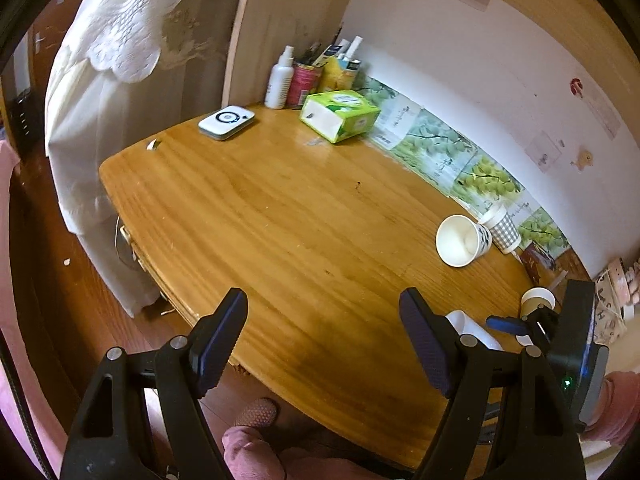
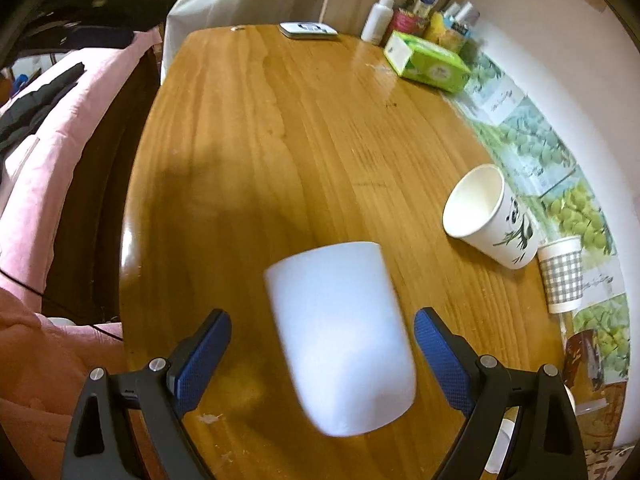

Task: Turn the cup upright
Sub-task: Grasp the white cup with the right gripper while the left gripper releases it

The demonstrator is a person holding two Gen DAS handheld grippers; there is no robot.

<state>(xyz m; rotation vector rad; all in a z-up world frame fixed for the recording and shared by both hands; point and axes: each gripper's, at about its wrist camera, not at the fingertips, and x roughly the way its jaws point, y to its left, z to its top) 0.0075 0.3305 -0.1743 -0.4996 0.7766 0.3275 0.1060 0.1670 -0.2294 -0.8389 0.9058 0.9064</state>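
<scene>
A plain white cup (image 2: 340,336) sits between the fingers of my right gripper (image 2: 322,354) in the right wrist view, blurred, its closed base toward the camera. The jaws are open with a gap on each side of the cup. In the left wrist view this cup (image 1: 474,330) shows partly behind my left gripper's right finger, with the right gripper (image 1: 516,326) around it. My left gripper (image 1: 322,344) is open and empty above the near table edge. A paper cup with a panda print (image 2: 494,218) lies on its side near the wall; it also shows in the left wrist view (image 1: 462,240).
A checked paper cup (image 2: 562,274) stands upside down by the wall. A green tissue box (image 1: 340,114), a white device (image 1: 226,121) and bottles (image 1: 280,78) sit at the far end of the wooden table (image 1: 280,208). Another small cup (image 1: 538,300) stands at the right.
</scene>
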